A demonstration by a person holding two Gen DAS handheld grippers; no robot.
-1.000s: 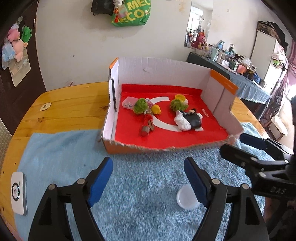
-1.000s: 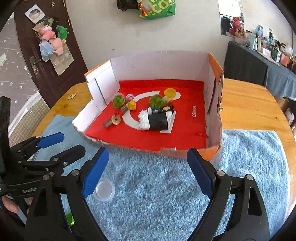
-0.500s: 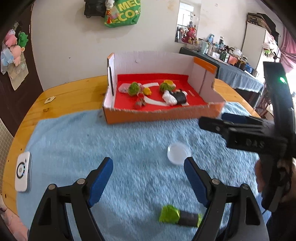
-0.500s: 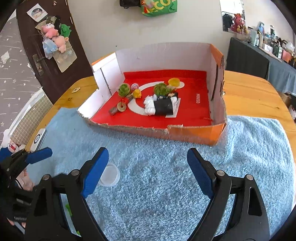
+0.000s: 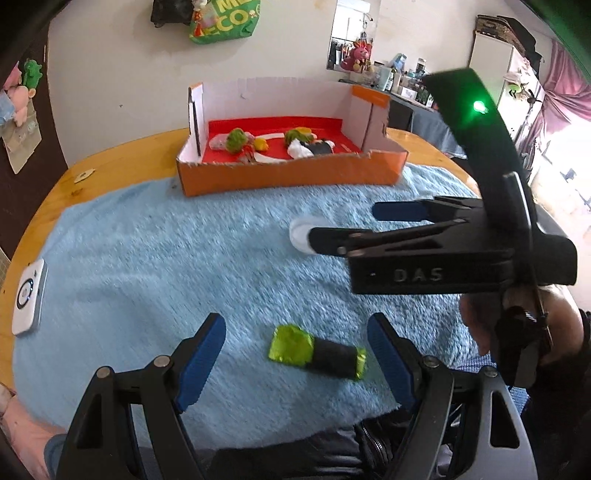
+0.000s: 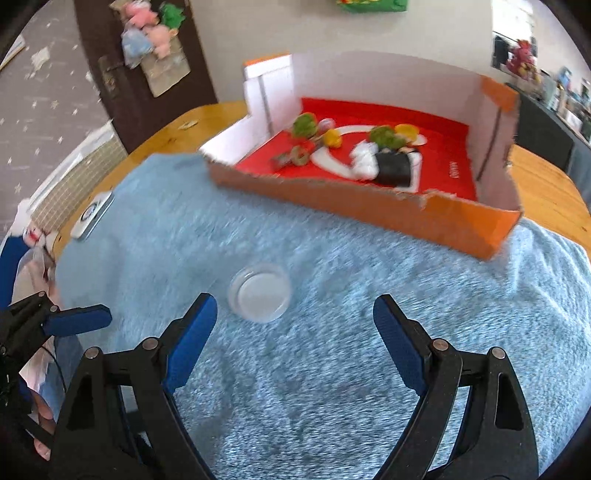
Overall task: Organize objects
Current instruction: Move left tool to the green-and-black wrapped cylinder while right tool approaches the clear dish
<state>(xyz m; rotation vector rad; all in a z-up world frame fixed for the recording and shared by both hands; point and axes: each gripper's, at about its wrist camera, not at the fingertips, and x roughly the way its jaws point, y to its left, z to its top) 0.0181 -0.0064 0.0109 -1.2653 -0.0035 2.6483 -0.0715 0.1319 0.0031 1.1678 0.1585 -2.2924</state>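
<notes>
Worktop (image 5: 110,158): round wooden top ahead of both your pairs of fingers, most of it under the towel.
Towel (image 5: 147,258): fluffy light-blue cloth spread beneath your fingers and running forward to the box.
Box (image 5: 291,177): orange cardboard tray with white inner walls and a red floor, well beyond your fingertips at the far edge of the towel. White lettering on the red floor is too blurred to read in either view.
Toys in box (image 6: 369,155): small green, yellow, white and black pieces lying together on the red floor.
Green bag (image 5: 221,18): hangs on the wall far past the box; you can read "ME" over "ECO" on it.
Right gripper (image 6: 295,339): your fingers stand wide apart and released, with nothing between them. "DAS" is printed on its body in the left wrist view, where a green light glows on the upright part.
Left gripper (image 5: 295,354): fingers spread and released, gripping nothing.
White device (image 5: 27,295): flat, with a round ring on its face, at the worktop edge far to the left of your left fingers.
Wrapped roll (image 5: 319,352): dark roll with shiny green foil ends, lying on the towel between your left fingers, touching neither.
Clear lid (image 6: 260,291): round, flat on the towel just ahead of your right fingertips, nearer the left one.
</notes>
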